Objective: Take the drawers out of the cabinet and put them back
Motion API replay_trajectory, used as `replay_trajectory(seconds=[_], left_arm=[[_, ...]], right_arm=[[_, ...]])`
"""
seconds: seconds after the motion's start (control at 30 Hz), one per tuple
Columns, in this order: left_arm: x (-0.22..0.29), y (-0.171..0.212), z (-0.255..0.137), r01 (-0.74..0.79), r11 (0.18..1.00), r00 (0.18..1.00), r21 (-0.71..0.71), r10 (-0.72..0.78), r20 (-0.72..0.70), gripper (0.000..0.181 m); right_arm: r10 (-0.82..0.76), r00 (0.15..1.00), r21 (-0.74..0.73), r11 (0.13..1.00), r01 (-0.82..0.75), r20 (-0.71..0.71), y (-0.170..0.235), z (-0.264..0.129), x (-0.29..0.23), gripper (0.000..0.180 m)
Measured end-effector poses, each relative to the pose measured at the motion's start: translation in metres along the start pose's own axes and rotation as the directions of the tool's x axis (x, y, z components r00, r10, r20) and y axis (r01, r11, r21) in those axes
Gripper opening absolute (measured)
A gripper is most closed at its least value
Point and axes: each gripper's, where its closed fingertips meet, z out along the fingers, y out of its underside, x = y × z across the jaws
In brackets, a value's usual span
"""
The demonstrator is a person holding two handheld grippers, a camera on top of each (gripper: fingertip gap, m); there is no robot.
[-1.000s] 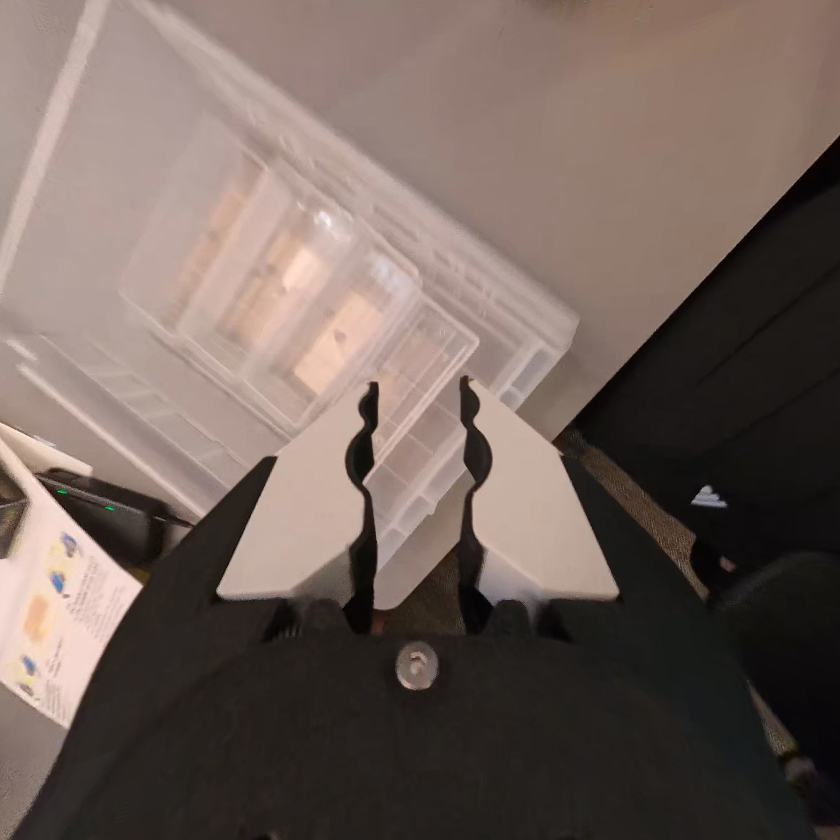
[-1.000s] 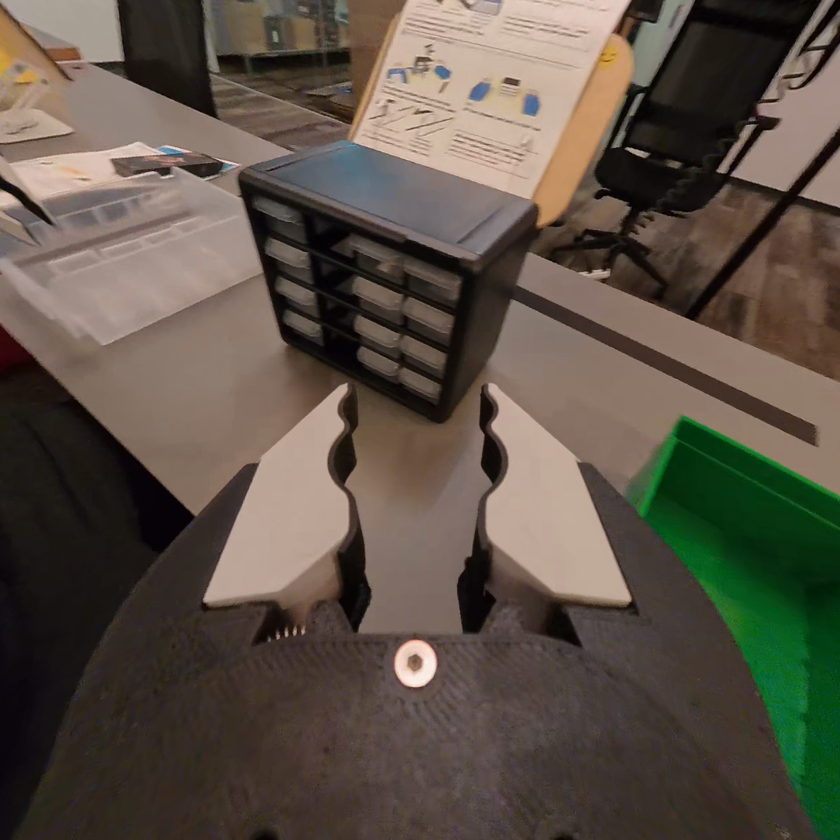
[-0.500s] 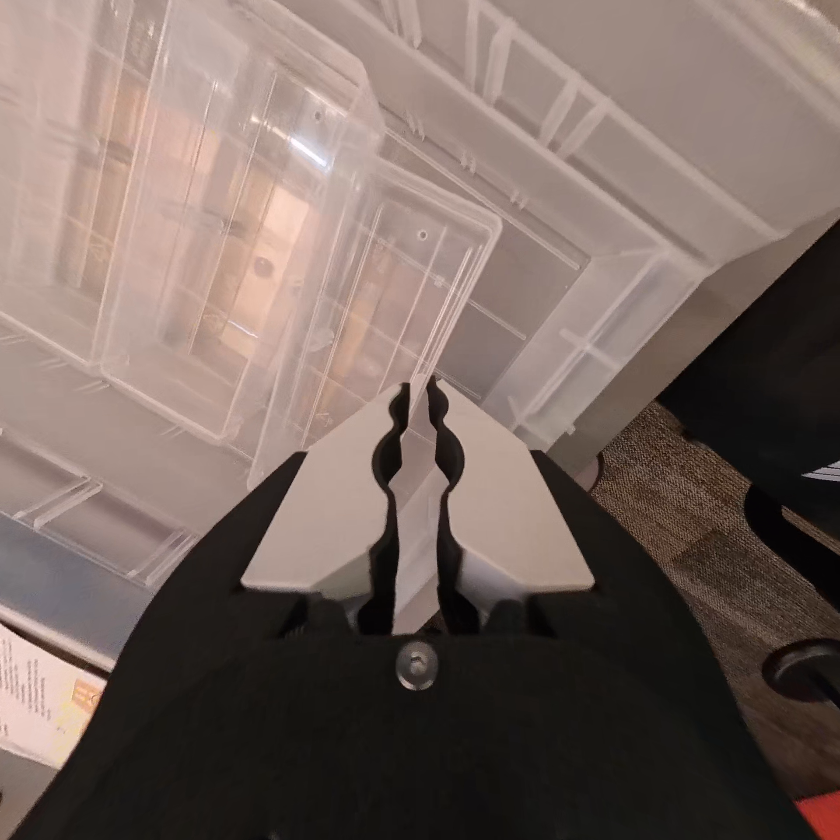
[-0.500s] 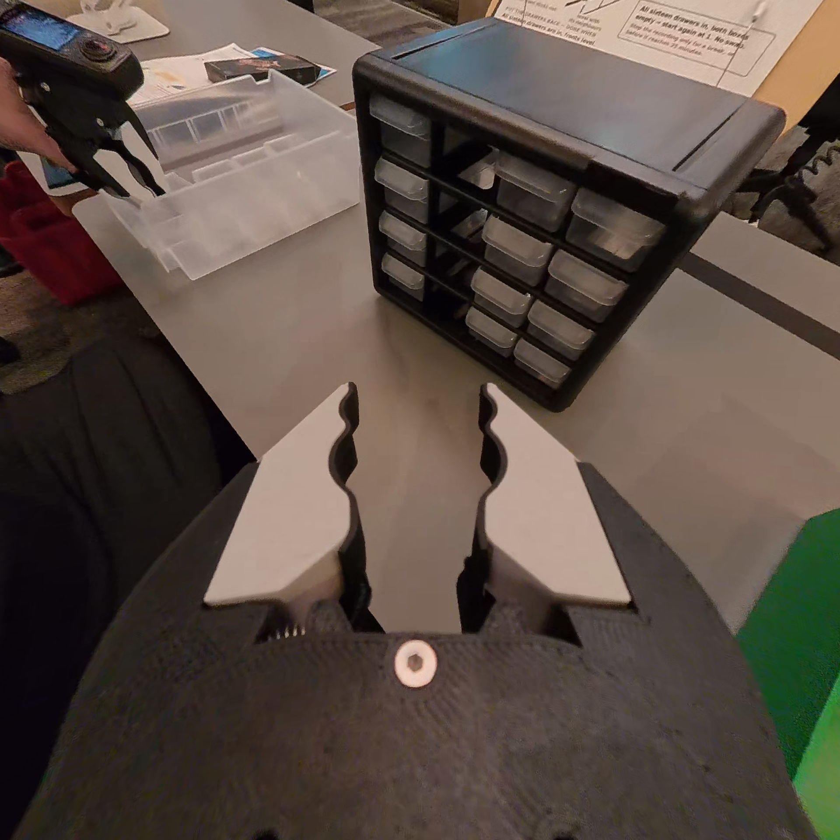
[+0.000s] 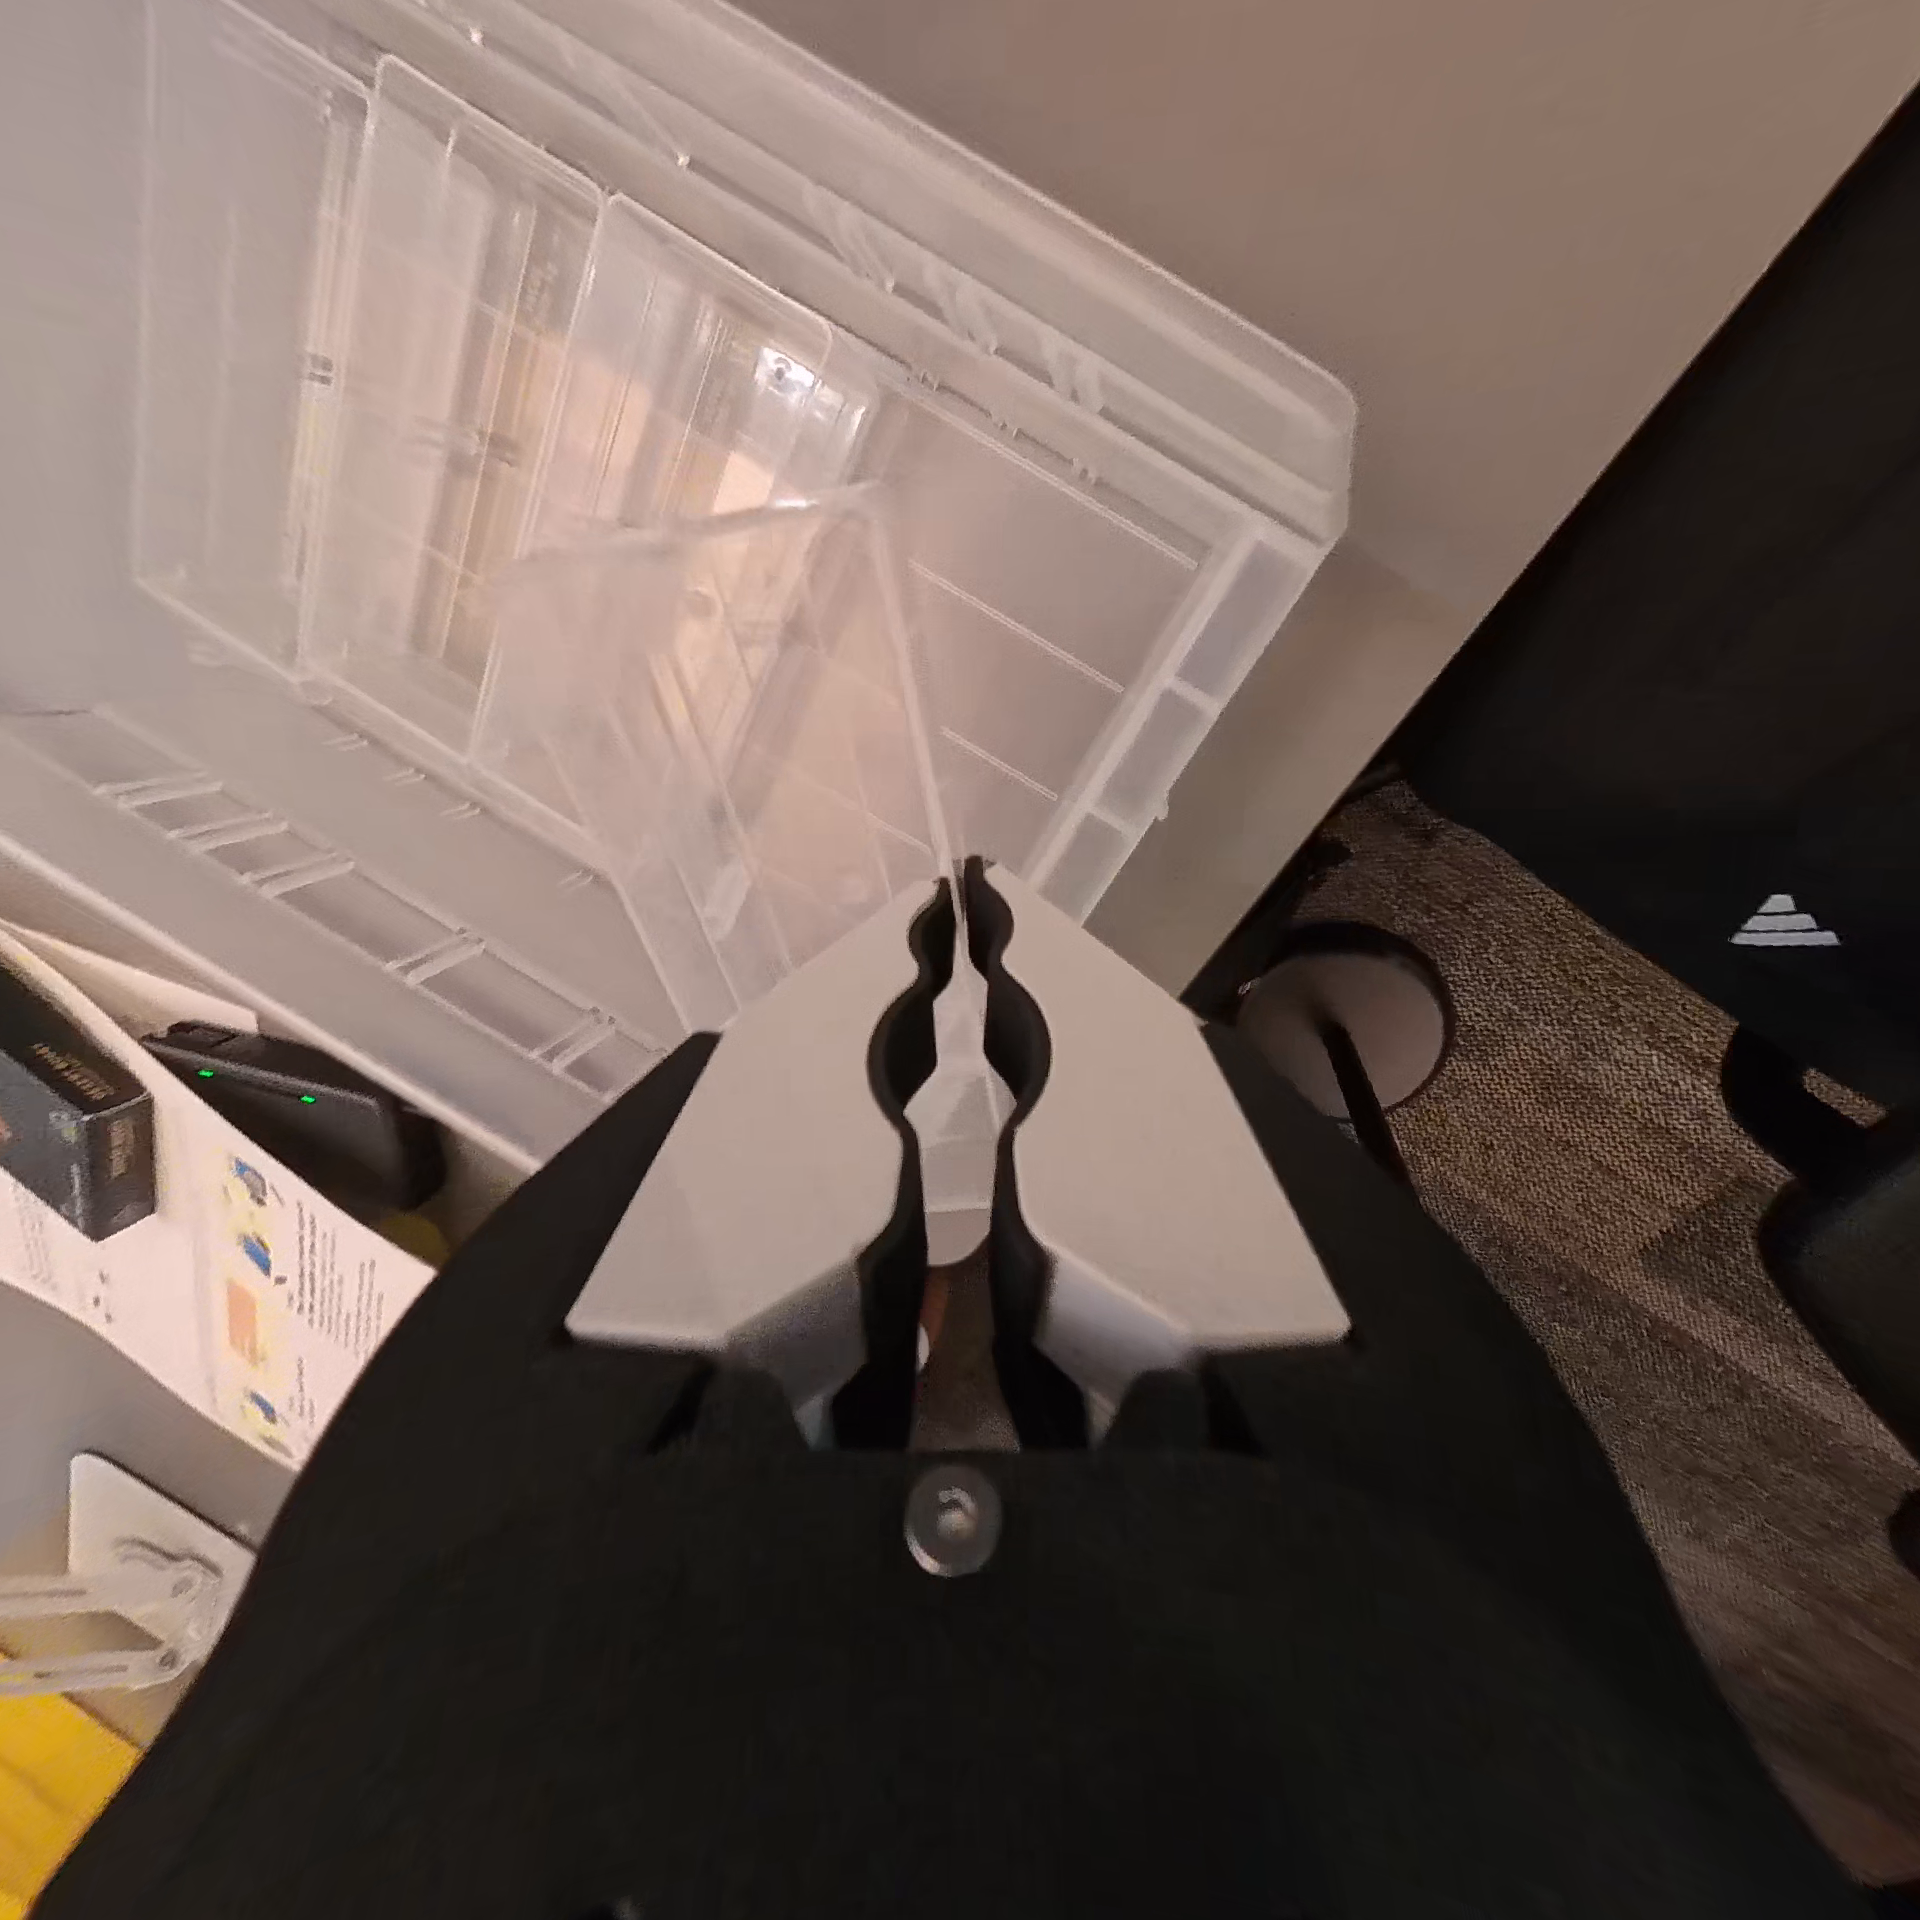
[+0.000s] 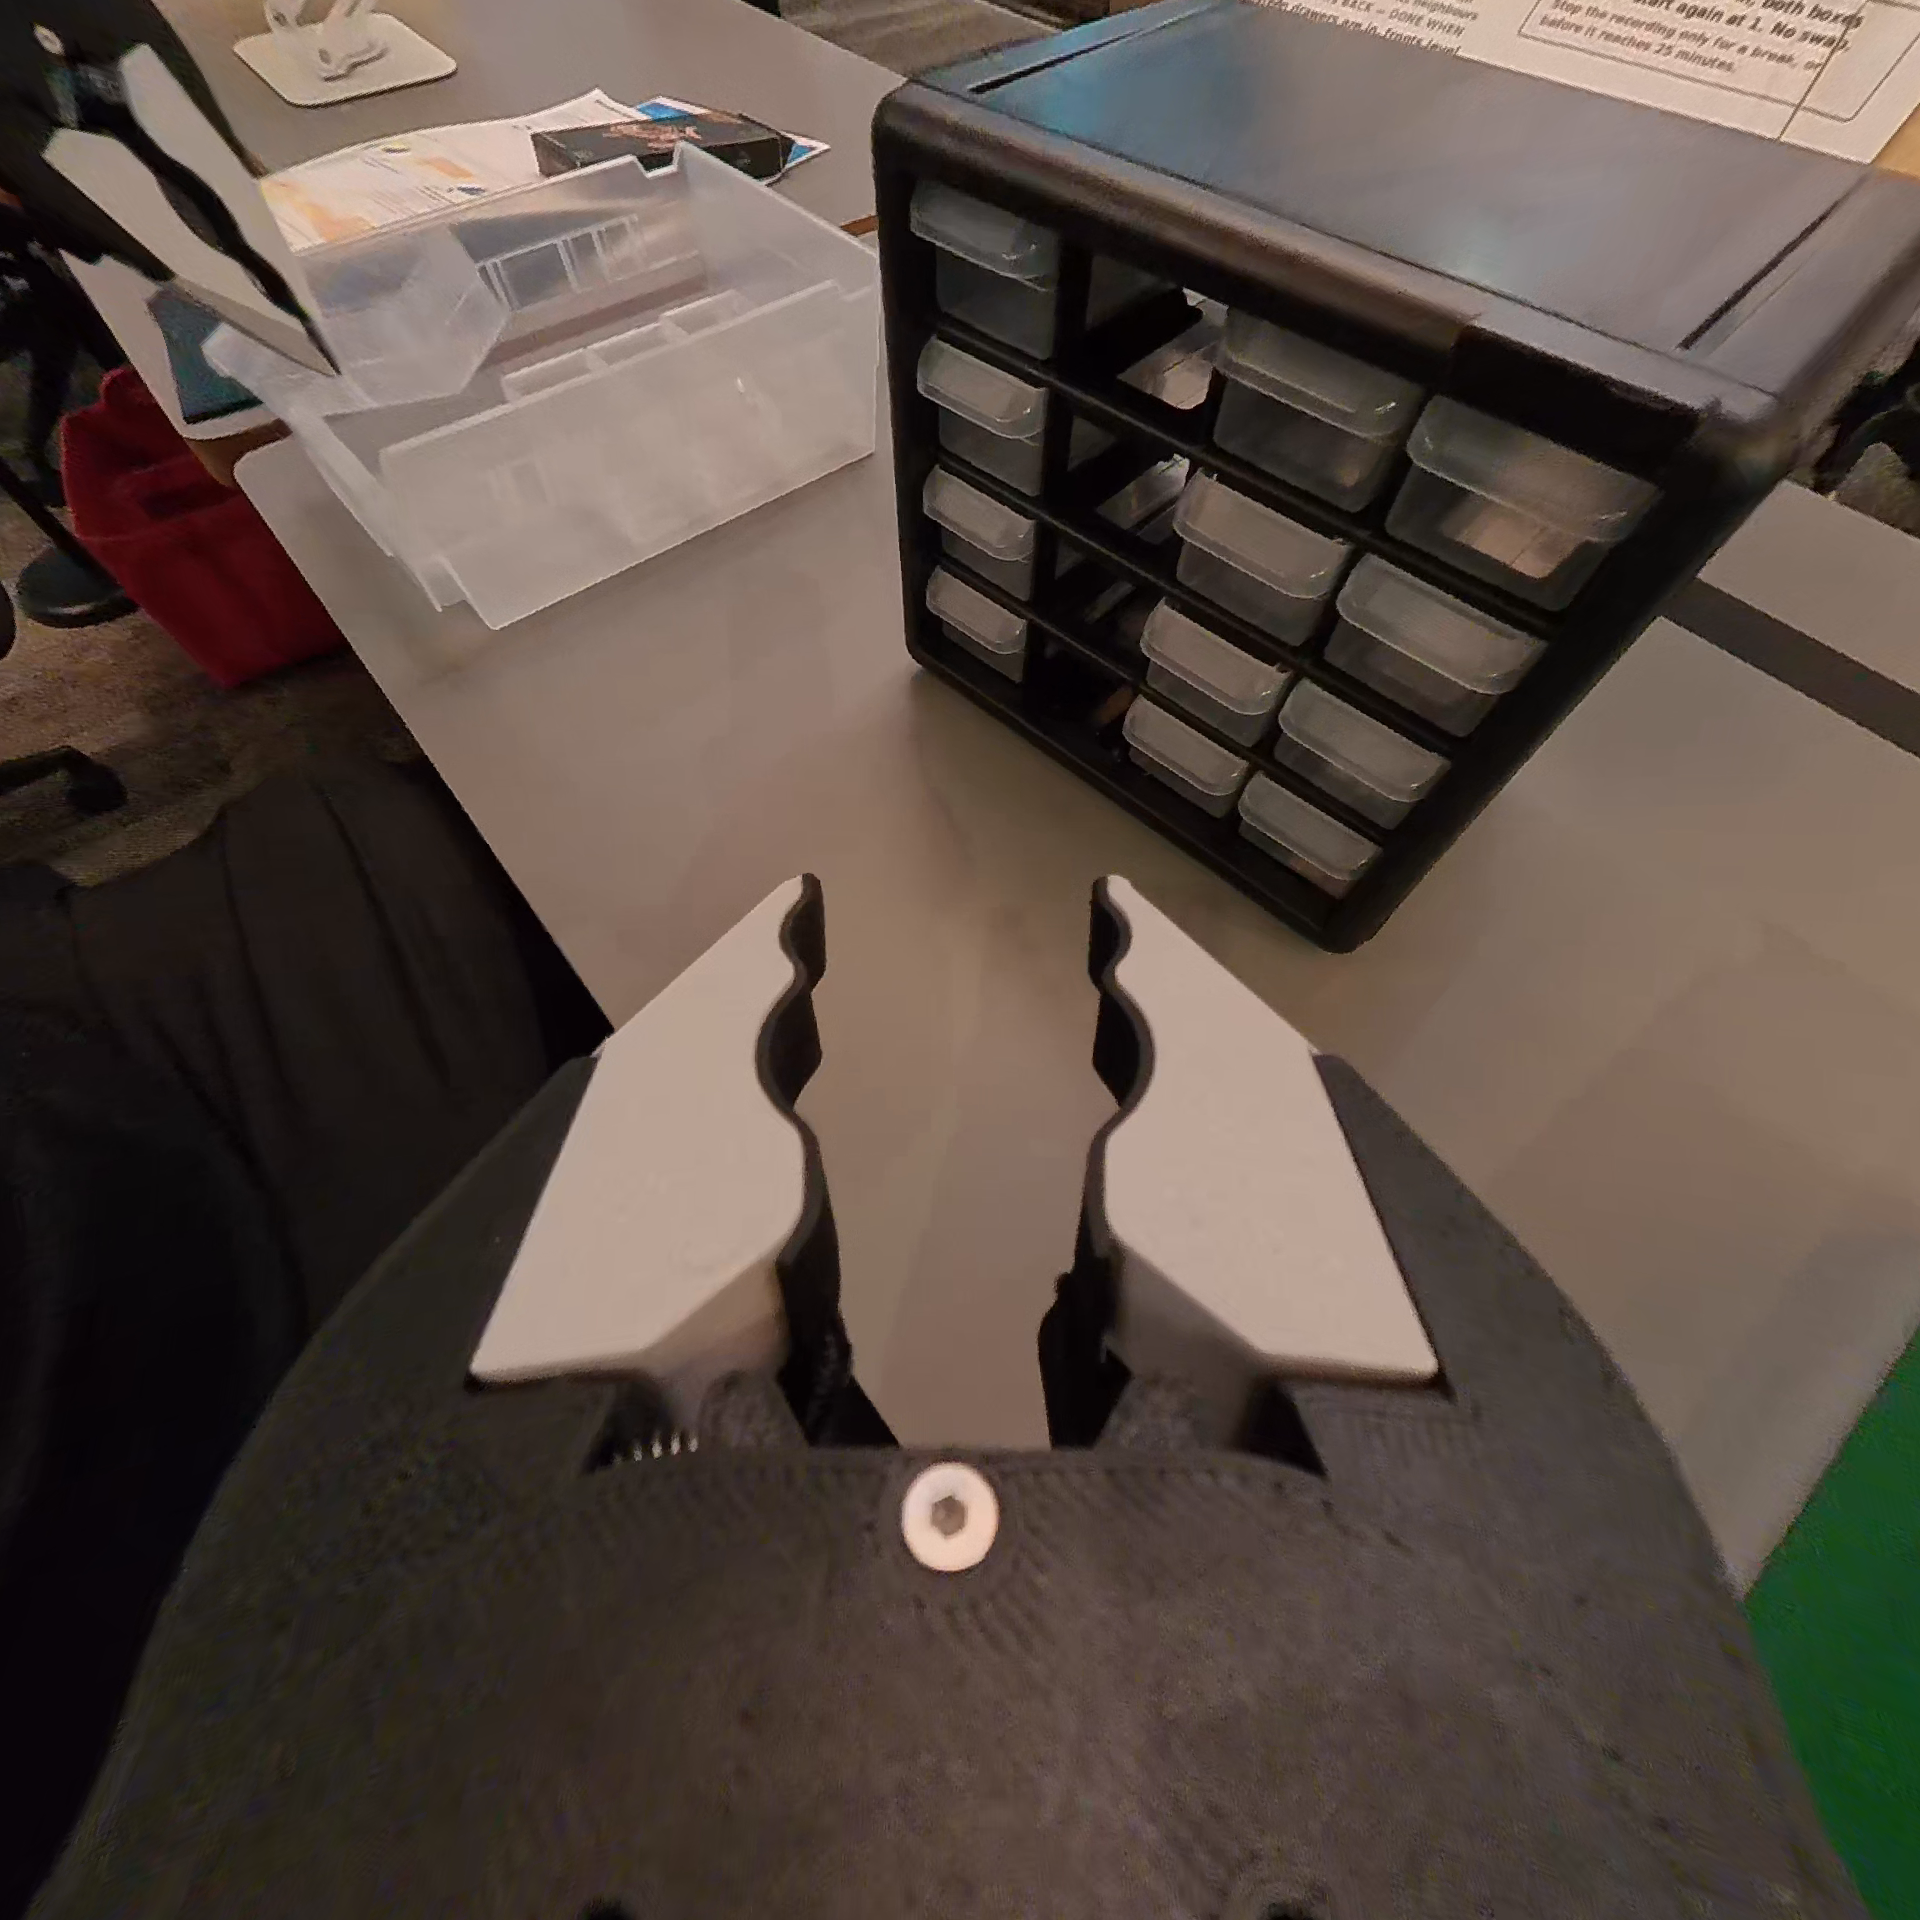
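My left gripper [image 5: 958, 885] is shut on the thin wall of a clear plastic drawer [image 5: 707, 675] and holds it tilted above a translucent bin [image 5: 1262, 488]. Two more clear drawers [image 5: 447, 416] lie in that bin. In the right wrist view the left gripper [image 6: 301, 332] holds the drawer [image 6: 416, 301] over the bin [image 6: 623, 468]. The black cabinet [image 6: 1351, 218] stands on the grey table [image 6: 727, 779], with clear drawers [image 6: 1309, 416] in three columns and the second column's slots [image 6: 1132, 312] open. My right gripper [image 6: 956, 904] is open and empty in front of the cabinet.
A green bin [image 6: 1849, 1558] is at the right edge. Papers [image 6: 436, 171] and a small black box [image 6: 644, 140] lie behind the translucent bin, and a white stand [image 6: 343, 52] farther back. The table's near-left edge drops to carpet and a red object [image 6: 166, 540].
My left gripper went from open to shut on the drawer's wall and raised it tilted above the bin. My right gripper came closer to the cabinet and stayed open.
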Motion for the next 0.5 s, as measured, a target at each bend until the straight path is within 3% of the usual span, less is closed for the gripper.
replay_trajectory(seconds=[0.17,0.27,0.4,0.5], left_arm=[[0.003,-0.005,-0.023,0.005,1.000,1.000,0.024,-0.006,0.025,0.000],[0.007,-0.019,-0.038,-0.002,0.998,0.999,0.068,0.000,0.039,0.000],[0.012,-0.053,-0.061,0.008,0.988,0.999,0.156,-0.016,0.052,0.000],[0.026,-0.095,-0.071,0.022,0.970,0.999,0.241,-0.029,0.022,0.000]], right_arm=[[-0.026,0.995,0.055,0.998,0.031,-0.098,-0.022,-0.007,0.034,0.060],[0.009,0.991,0.053,0.999,-0.002,-0.134,-0.035,0.001,0.072,0.081],[0.035,0.985,0.048,0.999,-0.027,-0.169,-0.042,0.030,0.123,0.085],[0.116,0.988,0.067,0.992,-0.110,-0.102,-0.042,0.056,0.141,0.094]])
